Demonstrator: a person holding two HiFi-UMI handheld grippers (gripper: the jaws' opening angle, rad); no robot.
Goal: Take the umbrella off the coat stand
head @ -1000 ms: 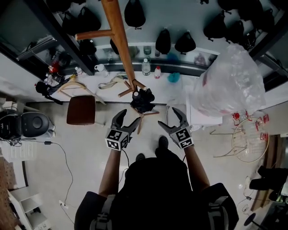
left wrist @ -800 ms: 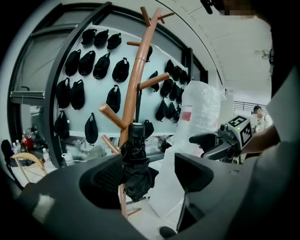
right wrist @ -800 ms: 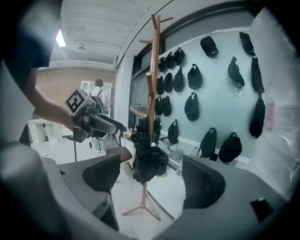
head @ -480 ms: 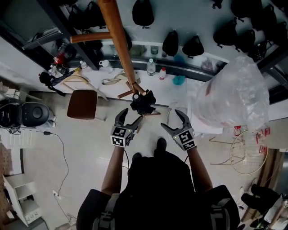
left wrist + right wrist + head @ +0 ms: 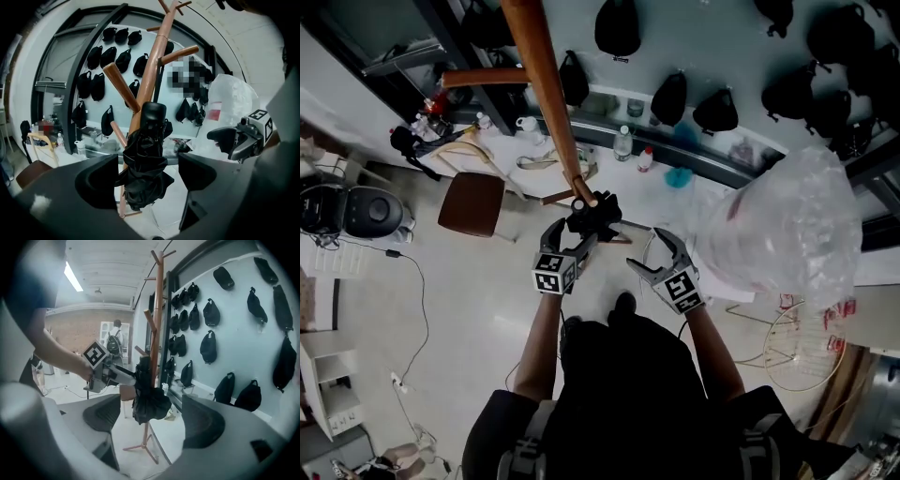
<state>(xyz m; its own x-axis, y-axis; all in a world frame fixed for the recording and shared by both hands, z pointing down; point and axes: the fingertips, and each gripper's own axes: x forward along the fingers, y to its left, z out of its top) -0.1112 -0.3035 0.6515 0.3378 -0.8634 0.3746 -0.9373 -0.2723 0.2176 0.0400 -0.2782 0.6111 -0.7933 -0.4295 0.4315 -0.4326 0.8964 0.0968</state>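
— What of the left gripper (image 5: 577,232)?

— Its jaws stand wide and have just been opening further. The umbrella (image 5: 143,164), folded and black, is right between them. A sliver of gap shows at each pad (image 5: 99,180), so neither presses on it.

— And how does the umbrella sit there?

— It hangs upright against the stand (image 5: 151,70). Its handle (image 5: 153,113) is just above the jaws' line and its bunched cloth is level with them. The stand's pole runs on behind it, and a peg (image 5: 121,86) slants up above the left jaw's side.

— Anything past the jaws?

— Far ahead, bags (image 5: 96,56) on the wall. Off beyond the right jaw there is a clear sack (image 5: 229,105).

— And the right gripper (image 5: 647,248)?

— Its jaws are wide too, with nothing in them. In its own view the umbrella shows in the gap between the jaws, but ahead of them rather than within them, and nearer the left jaw than the right. The left gripper comes in from beyond that left jaw, and one finger reaches the umbrella's upper part. Whether it touches cannot be told from there.

— How do the two lie together?

— Side by side in the head view. The left one is up at the umbrella, and the right one is near it but apart, on the umbrella's right.
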